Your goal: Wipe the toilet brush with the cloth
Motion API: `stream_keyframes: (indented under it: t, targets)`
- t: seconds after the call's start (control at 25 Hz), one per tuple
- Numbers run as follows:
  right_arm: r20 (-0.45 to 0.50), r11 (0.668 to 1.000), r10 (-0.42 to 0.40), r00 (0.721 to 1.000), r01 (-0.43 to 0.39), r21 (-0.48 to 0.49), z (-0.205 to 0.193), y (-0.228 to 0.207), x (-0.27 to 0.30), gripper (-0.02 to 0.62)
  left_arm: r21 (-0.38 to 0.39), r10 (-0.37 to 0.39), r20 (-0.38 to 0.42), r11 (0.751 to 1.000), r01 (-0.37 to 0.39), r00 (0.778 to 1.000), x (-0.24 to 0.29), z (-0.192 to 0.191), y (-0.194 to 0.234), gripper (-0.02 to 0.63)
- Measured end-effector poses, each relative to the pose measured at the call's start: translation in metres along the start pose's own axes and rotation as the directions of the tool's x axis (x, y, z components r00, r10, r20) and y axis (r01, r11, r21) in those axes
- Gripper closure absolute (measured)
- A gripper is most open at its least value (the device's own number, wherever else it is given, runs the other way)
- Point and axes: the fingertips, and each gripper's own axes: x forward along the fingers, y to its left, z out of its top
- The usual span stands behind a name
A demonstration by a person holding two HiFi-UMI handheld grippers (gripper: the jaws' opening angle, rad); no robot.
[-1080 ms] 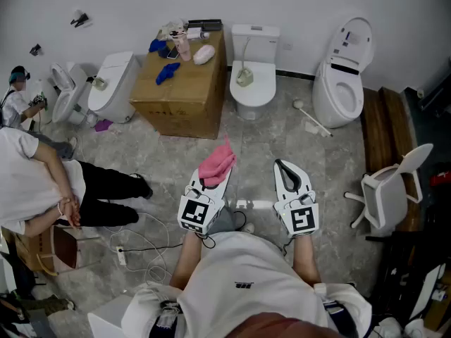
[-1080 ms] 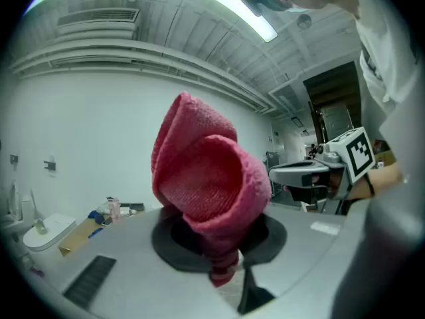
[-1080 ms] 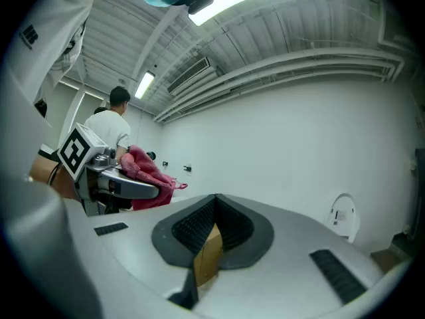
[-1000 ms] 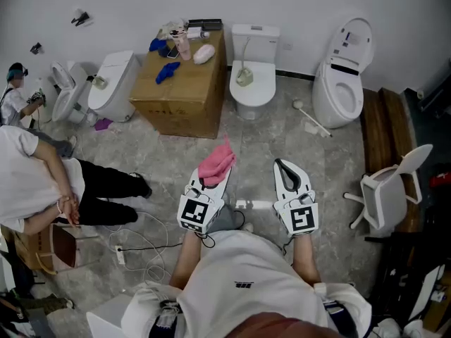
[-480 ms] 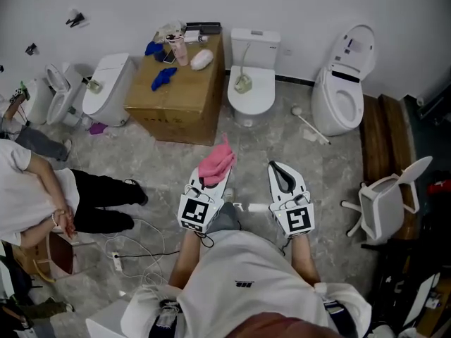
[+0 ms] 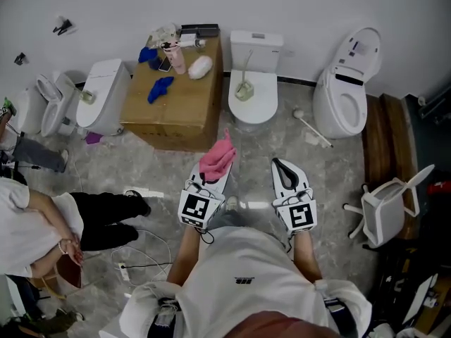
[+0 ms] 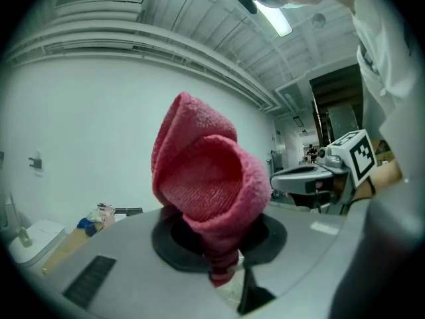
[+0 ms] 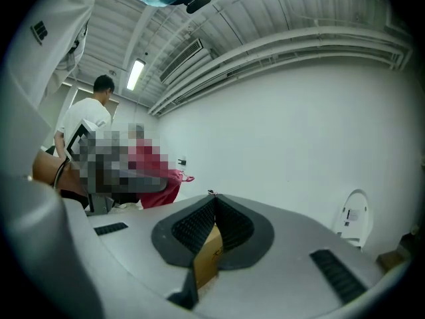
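My left gripper [image 6: 217, 177] is shut on a pink cloth [image 6: 216, 157] that bunches up over its tip; in the left gripper view the cloth [image 7: 206, 185] fills the middle and hides the jaw tips. My right gripper [image 6: 280, 163] is shut and holds nothing; in its own view the right gripper [image 8: 211, 198] has its pads meeting. A toilet brush [image 6: 244, 76] stands in a holder on the closed lid of the white toilet [image 6: 264, 103] straight ahead. A second brush [image 6: 311, 125] lies on the floor to the right. Both grippers are well short of either brush.
A cardboard box [image 6: 176, 115] with bottles and blue rags stands left of the toilet. More toilets sit at the far left [image 6: 102, 97] and the right [image 6: 345, 94]. A person [image 6: 42, 217] sits at the left beside floor cables. A white chair [image 6: 387, 206] is at the right.
Both grippers have moved forward together toward the box and the middle toilet, which now look nearer. The pink cloth stays in the left gripper. The seated person has slid down the picture.
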Motion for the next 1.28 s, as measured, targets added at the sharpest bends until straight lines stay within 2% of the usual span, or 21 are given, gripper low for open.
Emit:
stream_keyframes:
  t: [0.28, 0.68, 1.0, 1.28]
  targets:
    - [-0.01, 0.999, -0.049, 0.999, 0.049, -0.009, 0.002, -0.016, 0.061, 0.6, 0.003, -0.057, 0.0, 0.998, 0.057, 0.998, 0.04, 0.0, 0.051, 0.529]
    - [-0.025, 0.996, -0.084, 0.996, 0.084, 0.002, -0.008, -0.039, 0.103, 0.6, -0.008, -0.081, -0.014, 0.997, 0.081, 0.997, 0.083, -0.008, 0.084, 0.529]
    - [-0.04, 0.998, -0.063, 0.997, 0.064, 0.012, -0.021, -0.073, 0.139, 0.6, -0.023, -0.078, -0.019, 0.997, 0.077, 0.997, 0.128, -0.014, 0.102, 0.529]
    - [-0.041, 1.0, -0.031, 0.999, 0.031, 0.006, -0.026, -0.116, 0.186, 0.6, -0.045, -0.043, -0.02, 0.998, 0.042, 0.999, 0.18, -0.015, 0.13, 0.529]
